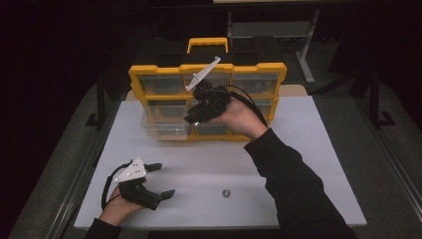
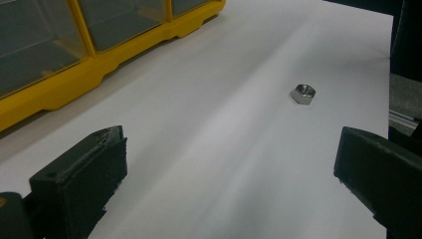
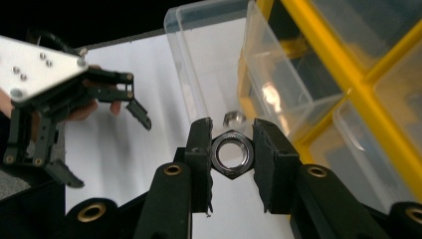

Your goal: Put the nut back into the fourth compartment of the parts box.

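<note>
At far centre, right hand-held gripper (image 3: 232,158): clamped on hex nut (image 3: 232,155), at open clear drawer (image 3: 209,64).
Nut handling: small, rigid, smooth steel; grip opposite flats.
Left hand-held gripper (image 1: 158,180): open, empty, near left.

The setting was a lab or workshop: a white surface (image 1: 308,164) on a metal frame in a dark room, bearing a yellow parts organiser (image 1: 149,74) beyond the left gripper (image 1: 161,180).

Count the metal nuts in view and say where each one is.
3. One nut is clamped in the right tool, one lies in the pulled-out clear drawer, one sits on the white table. Closed drawers may hide more.
</note>
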